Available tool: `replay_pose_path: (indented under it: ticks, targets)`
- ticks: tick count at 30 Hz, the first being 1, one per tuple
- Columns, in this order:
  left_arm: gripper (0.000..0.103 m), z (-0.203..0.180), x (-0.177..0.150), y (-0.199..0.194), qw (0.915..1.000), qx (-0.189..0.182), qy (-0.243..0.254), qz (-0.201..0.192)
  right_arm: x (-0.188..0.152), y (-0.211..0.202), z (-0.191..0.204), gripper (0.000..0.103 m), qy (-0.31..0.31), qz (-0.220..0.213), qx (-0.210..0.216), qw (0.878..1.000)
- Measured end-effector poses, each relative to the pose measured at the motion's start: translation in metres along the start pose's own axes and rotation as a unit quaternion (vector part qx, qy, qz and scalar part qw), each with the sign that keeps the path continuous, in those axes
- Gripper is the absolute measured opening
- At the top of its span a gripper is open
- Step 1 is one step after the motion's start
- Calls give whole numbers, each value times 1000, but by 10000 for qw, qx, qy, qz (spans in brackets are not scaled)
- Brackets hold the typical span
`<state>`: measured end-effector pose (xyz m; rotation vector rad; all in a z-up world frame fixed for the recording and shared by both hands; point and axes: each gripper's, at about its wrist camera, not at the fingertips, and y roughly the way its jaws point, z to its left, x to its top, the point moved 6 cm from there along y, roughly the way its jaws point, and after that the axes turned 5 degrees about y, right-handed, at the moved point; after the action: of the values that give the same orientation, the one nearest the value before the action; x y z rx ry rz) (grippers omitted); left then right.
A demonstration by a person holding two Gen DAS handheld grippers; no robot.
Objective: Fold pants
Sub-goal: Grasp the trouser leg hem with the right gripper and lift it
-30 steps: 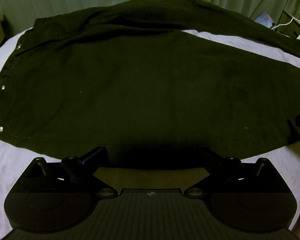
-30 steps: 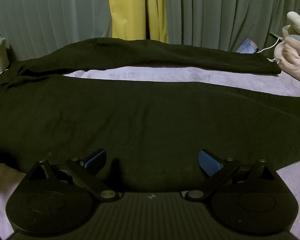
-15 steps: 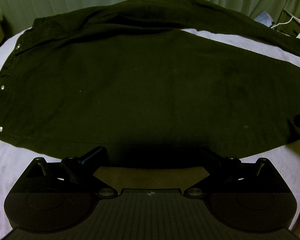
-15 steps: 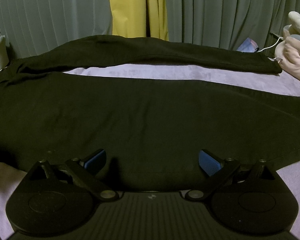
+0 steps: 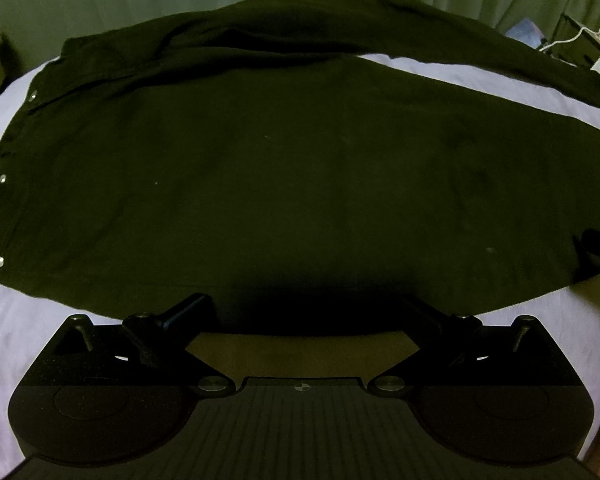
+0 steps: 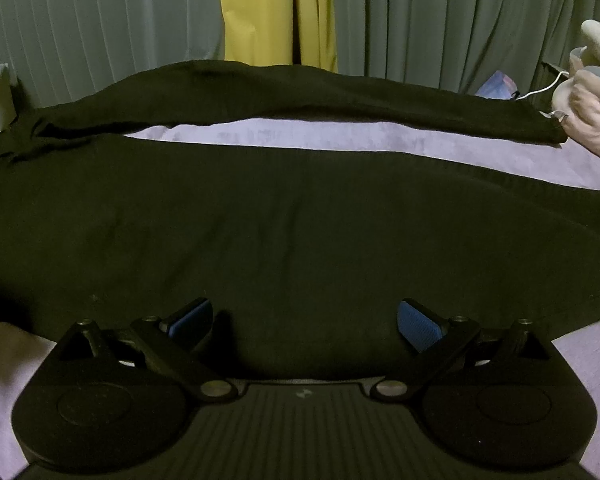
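The black pants (image 5: 284,184) lie spread flat on a lilac bedcover (image 6: 340,136), waistband with its metal studs (image 5: 2,179) to the left, the two legs running off to the right with a strip of cover showing between them. The near leg's lower edge sits right at both tools. The left gripper (image 5: 304,312) is spread wide, its fingers resting at the near hem of the upper leg, nothing pinched. The right gripper (image 6: 304,320) is also spread, blue pads (image 6: 418,326) bare, poised over the near edge further down the leg.

The likely next step is to pinch this near edge at two places and carry it over onto the far leg (image 6: 300,92). Risks from here — the dark cloth against dark fingers makes the edge hard to judge, so a claw may close on only the top layer, or catch the bedcover with it, and drag the whole garment askew. Uneven lifting between the two tools would leave a twisted fold; the far leg already shows wrinkles near the crotch.

No brand, label or legible writing shows anywhere.
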<state>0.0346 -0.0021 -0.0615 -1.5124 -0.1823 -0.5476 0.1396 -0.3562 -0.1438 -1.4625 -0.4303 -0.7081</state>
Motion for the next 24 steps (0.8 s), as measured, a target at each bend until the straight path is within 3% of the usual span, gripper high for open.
replay_pose_path:
  ticks: [8, 15, 17, 20, 24]
  targets:
    - [103, 4, 2, -7, 9998, -94, -142, -96, 2, 1, -2, 99, 66, 19, 40, 10000]
    - [103, 25, 17, -26, 9964, 523, -449, -500, 10, 9, -19, 99, 706, 166, 274, 9970]
    - [103, 33, 30, -38, 9927, 607, -683, -784, 18, 11, -25, 99, 950, 35, 360, 9948]
    - [103, 45, 59, -58, 9796, 905, -1115, -1403, 28, 26, -33, 99, 1440, 36, 386, 9888]
    - [103, 46, 97, -56, 9657, 1330, -1142, -1913, 31, 40, -42, 99, 2161, -38, 384, 9756]
